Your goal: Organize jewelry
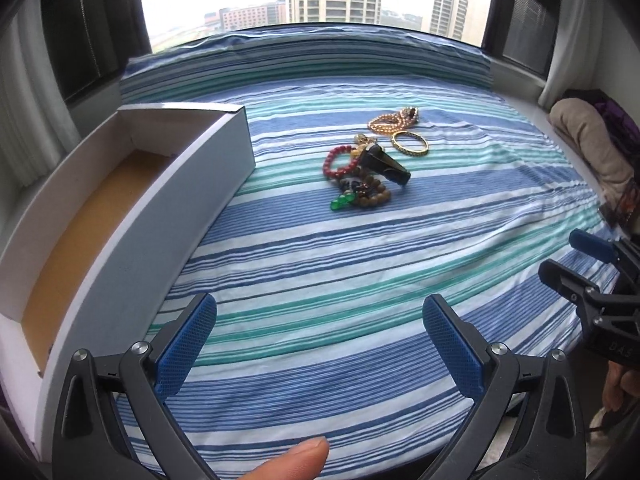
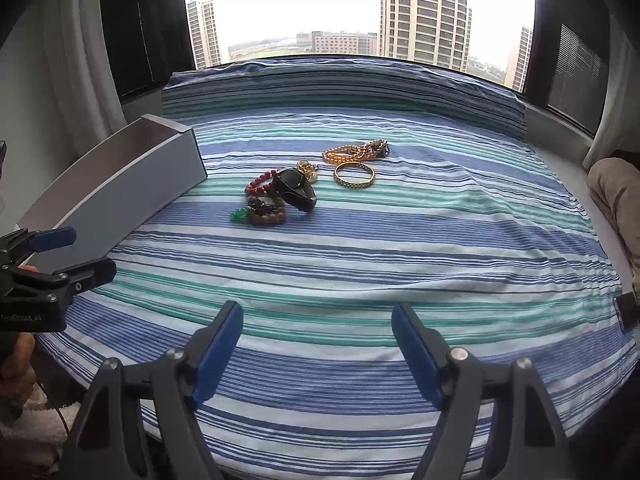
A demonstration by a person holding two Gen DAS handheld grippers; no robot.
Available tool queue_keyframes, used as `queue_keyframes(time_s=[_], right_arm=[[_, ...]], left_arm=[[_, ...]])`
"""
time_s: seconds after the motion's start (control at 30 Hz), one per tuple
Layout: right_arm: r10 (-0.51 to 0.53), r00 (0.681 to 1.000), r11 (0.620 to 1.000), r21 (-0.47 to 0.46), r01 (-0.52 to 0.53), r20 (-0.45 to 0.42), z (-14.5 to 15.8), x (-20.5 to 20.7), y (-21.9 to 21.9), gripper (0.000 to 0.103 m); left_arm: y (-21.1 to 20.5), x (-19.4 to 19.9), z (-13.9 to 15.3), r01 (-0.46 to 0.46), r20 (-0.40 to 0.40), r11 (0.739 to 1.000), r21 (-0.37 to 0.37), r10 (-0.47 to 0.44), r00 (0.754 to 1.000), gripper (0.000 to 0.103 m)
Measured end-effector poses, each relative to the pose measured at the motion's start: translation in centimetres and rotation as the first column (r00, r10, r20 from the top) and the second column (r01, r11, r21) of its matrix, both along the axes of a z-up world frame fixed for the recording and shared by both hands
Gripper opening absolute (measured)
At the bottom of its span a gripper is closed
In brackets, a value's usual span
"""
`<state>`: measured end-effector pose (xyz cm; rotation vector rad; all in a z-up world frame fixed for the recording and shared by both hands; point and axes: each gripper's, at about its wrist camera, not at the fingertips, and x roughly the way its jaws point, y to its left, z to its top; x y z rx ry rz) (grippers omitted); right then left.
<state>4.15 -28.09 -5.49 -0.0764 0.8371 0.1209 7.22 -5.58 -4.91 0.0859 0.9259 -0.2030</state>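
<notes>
Looking at the jewelry cluster mid-cloth: red bead bracelet, black wedge-shaped clip piece, brown wooden bead bracelet with a green glass pendant, gold bangle ring, gold bead chain furthest back. All sit on the blue-and-teal striped cloth, well ahead of both grippers. The black piece's long axis runs diagonally, narrow end pointing near-right. The cluster as a whole strings out toward far-right. The open white cardboard box with brown floor lies left of the pile, long axis running away from me. Left gripper has its jaws wide, holding nothing, and is beside the box. Right gripper is also wide and holding nothing. I judge the right slightly better lined up on the bangle.
</notes>
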Motion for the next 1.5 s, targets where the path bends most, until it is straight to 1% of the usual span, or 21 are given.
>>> queue_keyframes(time_s=[0.07, 0.2, 0.43, 0.63, 0.83, 1.3, 1.5], right_arm=[[-0.009, 1.000, 1.000, -0.015, 0.009, 0.005, 0.3, 0.1, 0.1, 0.078], [-0.030, 0.999, 0.999, -0.027, 0.030, 0.014, 0.7, 0.3, 0.0, 0.078], [-0.036, 0.999, 0.999, -0.024, 0.036, 0.005, 0.7, 0.7, -0.2, 0.078], [-0.034, 0.999, 0.999, -0.019, 0.034, -0.008, 0.4, 1.1, -0.1, 0.078], [-0.021, 1.000, 1.000, -0.019, 0.021, -0.001, 0.6, 1.4, 0.6, 0.078], [-0.013, 1.000, 1.000, -0.023, 0.012, -0.015, 0.3, 1.9, 1.2, 0.078], [-0.021, 1.000, 1.000, -0.011, 0.021, -0.017, 0.0, 2.0, 0.8, 0.078]], left_arm=[[-0.5, 0.0, 0.3, 0.008, 0.011, 1.000, 0.000, -0.008, 1.000, 0.103], [-1.7, 0.0, 0.5, 0.027, 0.034, 0.999, 0.044, -0.029, 0.999, 0.103], [-1.5, 0.4, 0.6, 0.008, 0.035, 1.000, 0.014, -0.008, 0.999, 0.103], [-0.9, 0.6, 0.7, -0.018, 0.035, 1.000, 0.017, 0.017, 0.999, 0.103], [-0.8, 0.8, 1.0, -0.024, 0.052, 1.000, 0.021, 0.023, 0.998, 0.103], [0.3, 1.5, 0.3, -0.065, 0.029, 0.998, 0.002, 0.065, 0.997, 0.103], [0.8, 1.8, -0.2, -0.080, 0.006, 0.997, -0.011, 0.080, 0.997, 0.103]])
